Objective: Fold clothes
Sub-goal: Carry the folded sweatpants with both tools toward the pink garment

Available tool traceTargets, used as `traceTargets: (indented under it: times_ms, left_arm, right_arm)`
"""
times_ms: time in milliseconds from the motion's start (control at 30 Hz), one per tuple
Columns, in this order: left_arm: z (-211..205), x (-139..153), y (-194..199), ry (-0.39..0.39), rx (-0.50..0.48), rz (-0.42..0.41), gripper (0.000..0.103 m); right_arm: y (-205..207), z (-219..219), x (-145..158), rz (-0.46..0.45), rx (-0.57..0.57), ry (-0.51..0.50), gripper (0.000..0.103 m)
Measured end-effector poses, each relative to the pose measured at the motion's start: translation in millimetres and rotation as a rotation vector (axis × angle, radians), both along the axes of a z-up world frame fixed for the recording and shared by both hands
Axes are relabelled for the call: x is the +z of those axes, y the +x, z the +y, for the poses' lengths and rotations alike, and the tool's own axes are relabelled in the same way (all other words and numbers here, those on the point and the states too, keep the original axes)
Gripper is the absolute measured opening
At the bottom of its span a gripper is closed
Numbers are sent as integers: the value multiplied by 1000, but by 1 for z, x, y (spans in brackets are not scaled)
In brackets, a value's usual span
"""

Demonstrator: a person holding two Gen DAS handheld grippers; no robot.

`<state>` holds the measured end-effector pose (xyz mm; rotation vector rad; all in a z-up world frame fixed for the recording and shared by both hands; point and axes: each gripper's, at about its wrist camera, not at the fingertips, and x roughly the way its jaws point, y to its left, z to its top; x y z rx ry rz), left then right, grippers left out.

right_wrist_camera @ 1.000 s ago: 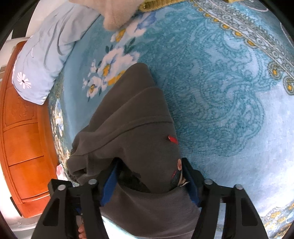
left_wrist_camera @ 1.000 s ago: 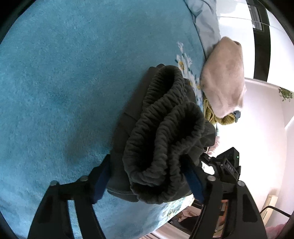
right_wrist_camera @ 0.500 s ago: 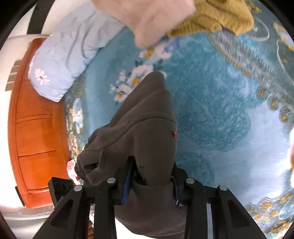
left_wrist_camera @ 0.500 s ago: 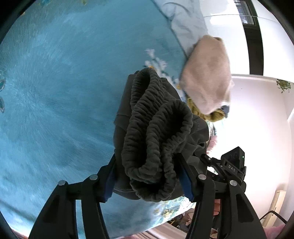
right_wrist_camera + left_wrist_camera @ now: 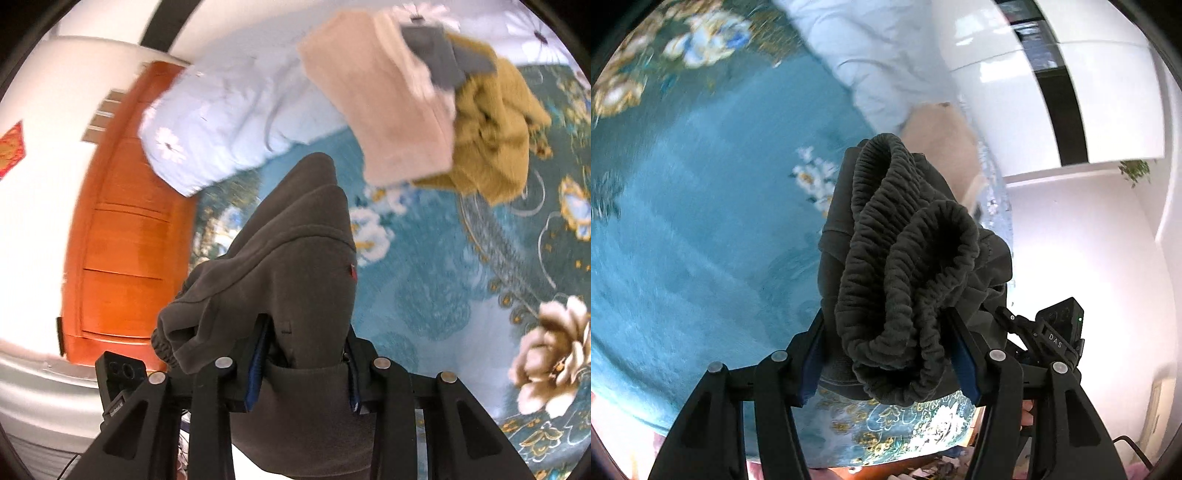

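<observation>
Sweatpants [image 5: 908, 266], dark grey, hang lifted above a teal floral bedspread [image 5: 683, 229]. Left gripper [image 5: 890, 350] clamps the bunched elastic waistband; right gripper [image 5: 303, 358] pinches folded cloth. Judged mid-carry: next, lay them flat beside the folded beige garment [image 5: 388, 99] near the head edge.

both grippers have closed tighter on the dark grey trousers [image 5: 908, 266] and lifted them off the teal bedspread [image 5: 701, 240].

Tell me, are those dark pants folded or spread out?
Bunched, not spread: the pants hang gathered between both grippers' fingers, above the bedspread.
</observation>
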<state>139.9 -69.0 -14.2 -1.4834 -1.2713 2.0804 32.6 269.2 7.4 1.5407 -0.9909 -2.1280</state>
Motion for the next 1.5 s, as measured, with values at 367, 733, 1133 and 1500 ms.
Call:
traceTargets:
  times_ms: [367, 733, 1133, 1500]
  left_arm:
    - [35, 92, -5, -7, -124, 202, 61]
    - [78, 96, 22, 94, -242, 248, 61]
    - [161, 108, 3, 101, -307, 271, 61]
    - [404, 94, -58, 22, -367, 174, 61]
  right_arm:
    - [50, 30, 82, 185, -162, -1, 38]
    - [144, 51, 122, 195, -292, 91, 38]
    - [165, 127, 131, 207, -354, 118, 38]
    - [166, 362, 73, 142, -414, 53, 38]
